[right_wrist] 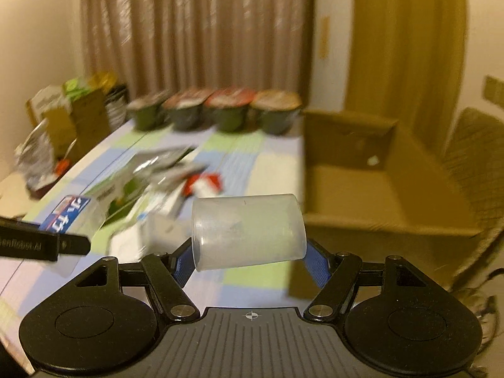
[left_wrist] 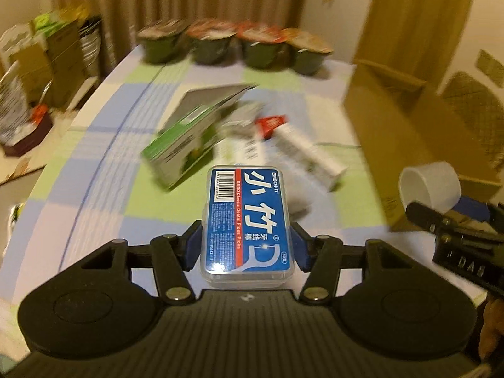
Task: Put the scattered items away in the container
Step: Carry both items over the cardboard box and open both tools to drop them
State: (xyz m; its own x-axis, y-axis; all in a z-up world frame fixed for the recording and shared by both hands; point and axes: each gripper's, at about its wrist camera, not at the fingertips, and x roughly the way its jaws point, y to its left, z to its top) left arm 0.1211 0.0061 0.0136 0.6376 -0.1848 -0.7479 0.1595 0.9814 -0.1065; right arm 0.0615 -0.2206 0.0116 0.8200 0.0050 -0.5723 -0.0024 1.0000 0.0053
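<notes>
Left gripper (left_wrist: pixel 247 241): blue pads clamped on the long sides of a clear flat plastic box with a blue dental floss picks label (left_wrist: pixel 247 220). It's carried lengthwise and level above the table, probably so it can't slip on the way to the box.

Middle of table: the pale checked blue-and-green tablecloth (left_wrist: pixel 94 163) still has clutter on it. I see a green and white carton lying on its side (left_wrist: pixel 186 138) and a white tube with a red box end (left_wrist: pixel 302 145), just beside each other, both pretty smeared.

Right gripper (right_wrist: pixel 249 252): pinching a translucent white plastic cup (right_wrist: pixel 249 231) sideways, mouth pointing left. My guess is it was grabbed across the wall because that's the easy bite.

Container: open brown cardboard box (right_wrist: pixel 362 163) on the far right of the table, near the cup. Looks empty apart from a pale speck on the back wall.

Far edge: row of four dark green sealed cups with printed lids (left_wrist: pixel 233 44), well apart from the mess.

Hard to see: motion blur kills most labels, the papers under the carton are unreadable, and the box's right side is cut off.
</notes>
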